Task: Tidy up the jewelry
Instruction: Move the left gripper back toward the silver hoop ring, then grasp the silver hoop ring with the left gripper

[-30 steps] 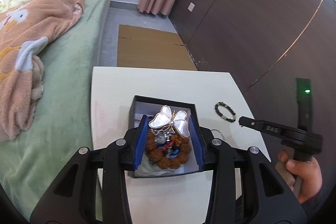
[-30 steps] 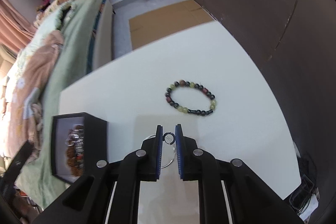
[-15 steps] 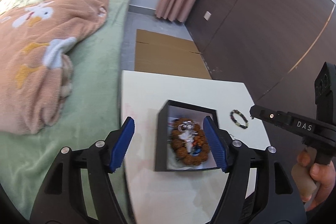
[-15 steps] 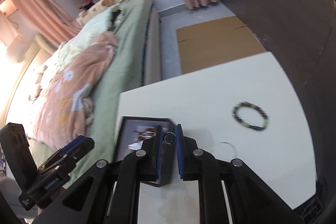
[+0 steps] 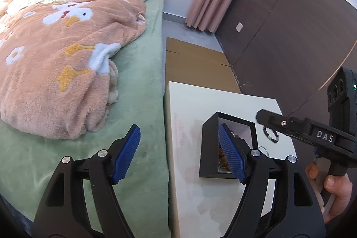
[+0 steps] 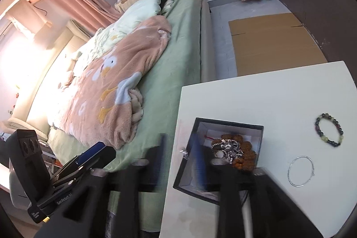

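A black jewelry box [image 6: 225, 126] with a white lining stands on the white table [image 6: 267, 90]. It holds a brown bead bracelet [image 6: 245, 151] and silver chains [image 6: 227, 146]. A dark and green bead bracelet [image 6: 329, 129] and a thin silver hoop [image 6: 300, 171] lie on the table to its right. My left gripper [image 5: 178, 153] is wide open and empty, left of the box [image 5: 208, 144], over the table's left edge. My right gripper [image 6: 178, 148] is blurred by motion; it looks open, over the box's left wall. A small clear piece [image 6: 184, 153] shows near that wall.
A bed with a green cover [image 5: 138, 86] and a pink fleece blanket [image 5: 55, 64] lies along the table's left side. Flat cardboard [image 5: 194, 66] lies on the floor beyond the table. A dark wall panel [image 5: 279, 37] runs on the right.
My left gripper let go of the butterfly piece into the box, opened wide and moved left. My right gripper swung left over the box and now looks open, the small ring gone from its pads.
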### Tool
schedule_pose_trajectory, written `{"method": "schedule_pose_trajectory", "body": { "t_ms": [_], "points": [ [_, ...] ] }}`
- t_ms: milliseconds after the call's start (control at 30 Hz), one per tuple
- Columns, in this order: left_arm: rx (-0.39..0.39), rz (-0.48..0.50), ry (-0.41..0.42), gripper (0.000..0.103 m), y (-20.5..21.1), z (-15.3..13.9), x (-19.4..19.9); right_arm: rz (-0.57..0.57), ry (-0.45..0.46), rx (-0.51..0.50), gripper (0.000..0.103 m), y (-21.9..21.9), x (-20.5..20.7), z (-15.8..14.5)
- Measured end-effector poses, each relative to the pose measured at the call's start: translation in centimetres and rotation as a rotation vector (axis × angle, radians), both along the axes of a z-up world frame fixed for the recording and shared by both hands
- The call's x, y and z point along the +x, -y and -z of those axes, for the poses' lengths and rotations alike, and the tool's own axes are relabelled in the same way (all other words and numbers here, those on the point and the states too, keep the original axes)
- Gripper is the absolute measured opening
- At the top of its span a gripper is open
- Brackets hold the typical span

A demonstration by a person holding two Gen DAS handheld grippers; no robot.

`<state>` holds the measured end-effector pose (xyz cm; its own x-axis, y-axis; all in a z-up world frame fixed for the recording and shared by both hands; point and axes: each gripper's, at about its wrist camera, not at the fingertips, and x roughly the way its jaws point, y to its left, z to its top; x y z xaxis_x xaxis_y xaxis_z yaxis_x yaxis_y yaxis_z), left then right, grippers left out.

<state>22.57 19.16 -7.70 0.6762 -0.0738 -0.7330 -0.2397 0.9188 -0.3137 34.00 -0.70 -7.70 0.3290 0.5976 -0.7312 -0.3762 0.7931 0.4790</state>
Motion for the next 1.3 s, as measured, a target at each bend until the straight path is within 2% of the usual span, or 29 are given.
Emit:
{"method": "schedule_pose_trajectory", "body": {
  "t_ms": [233, 500, 800, 1033, 1200, 1300],
  "points": [
    [-0.009, 0.030, -0.005, 0.073, 1.7, 0.3, 1.0, 0.041, 0.006, -0.020, 0.054, 3.3, 0.1, 0.2],
    [-0.017, 0.126, 0.000, 0.073, 7.1, 0.3, 3.2, 0.143, 0.029, -0.053, 0.068, 10.6, 0.4, -0.3],
    [-0.013, 0.245, -0.008, 0.073, 14.0, 0.6, 5.5, 0.248, 0.041, -0.080, 0.095, 18.3, 0.4, 0.2],
    [-0.005, 0.316, -0.039, 0.071, 18.5, 1.3, 6.8, 0.318, 0.010, -0.066, 0.095, 23.0, 0.4, 1.6],
    [-0.016, 0.350, -0.099, 0.059, 21.3, 2.8, 8.0, 0.354, -0.007, -0.056, 0.095, 25.7, 0.0, 2.6],
    [-0.021, 0.359, -0.133, 0.056, 22.9, 3.8, 8.6, 0.366, -0.017, -0.056, 0.095, 27.1, -0.2, 3.1]
  ]
}}
